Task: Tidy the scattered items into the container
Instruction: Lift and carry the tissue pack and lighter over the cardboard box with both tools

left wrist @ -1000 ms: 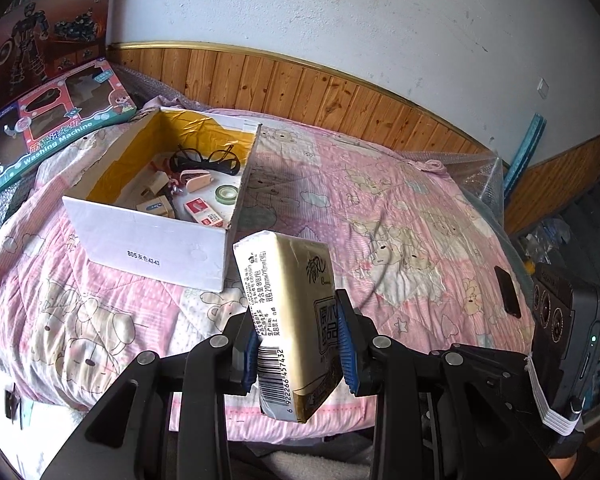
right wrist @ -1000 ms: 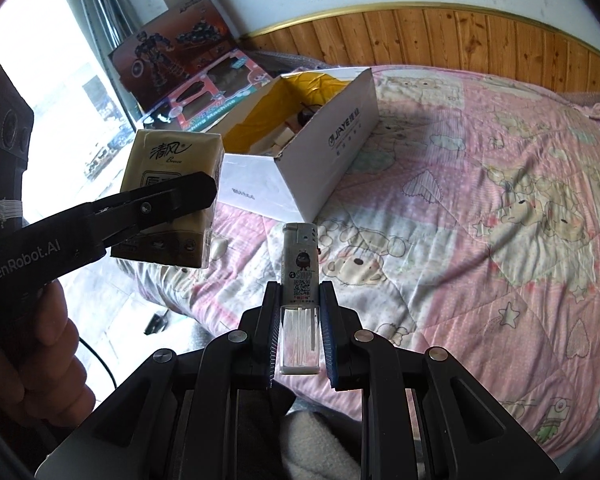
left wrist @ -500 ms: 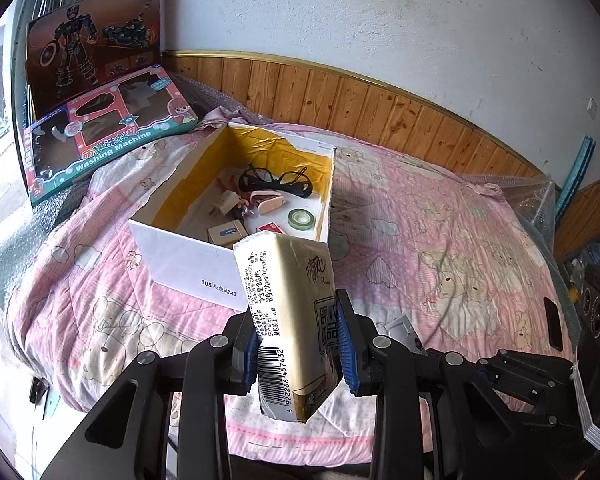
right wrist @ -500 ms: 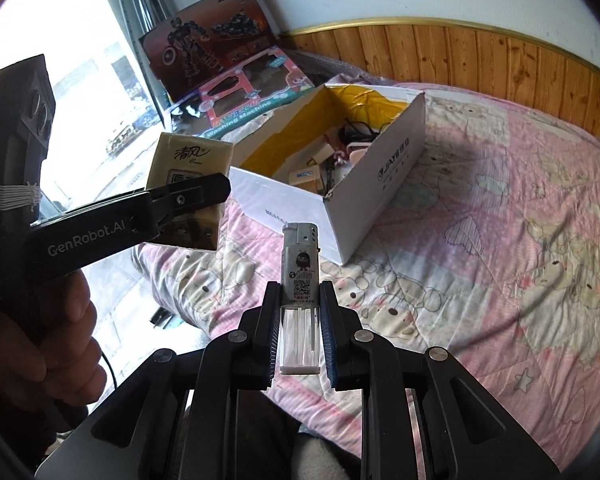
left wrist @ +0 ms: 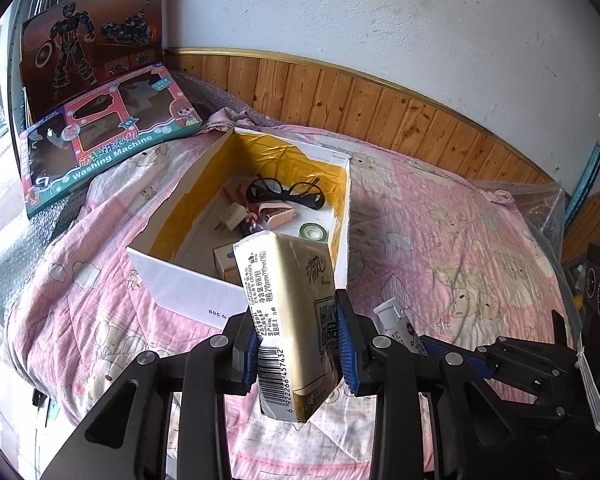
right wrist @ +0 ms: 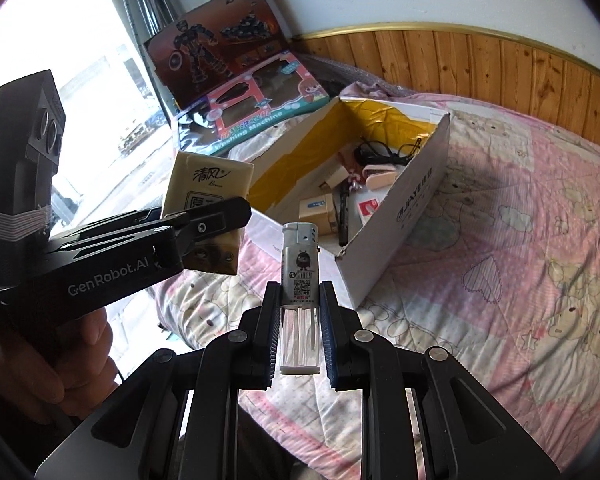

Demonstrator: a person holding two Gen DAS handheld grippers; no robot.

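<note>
A white cardboard box [left wrist: 188,288] with a yellow lining lies open on the pink quilt. In it are black glasses [left wrist: 286,194], a green tape roll [left wrist: 314,233], a white charger [left wrist: 232,216] and other small items. My left gripper [left wrist: 298,344] is shut on a beige tissue pack [left wrist: 292,300], held upright just before the box's near wall. From the right wrist view the box [right wrist: 400,208] is ahead, and the left gripper [right wrist: 204,224] holds the tissue pack [right wrist: 208,184] at its near left corner. My right gripper [right wrist: 300,320] is shut on a silver lighter [right wrist: 300,276], short of the box.
Two toy boxes, a robot one [left wrist: 92,48] and a pink washing-machine one [left wrist: 108,148], lean at the bed's far left by the window. A wood-panelled wall [left wrist: 380,108] runs behind the bed. A hand [right wrist: 80,340] grips the left gripper. Open quilt [right wrist: 520,280] lies right of the box.
Both grippers have come forward and left toward the box, which now looms larger. The tissue pack and the lighter stay clamped as before.
</note>
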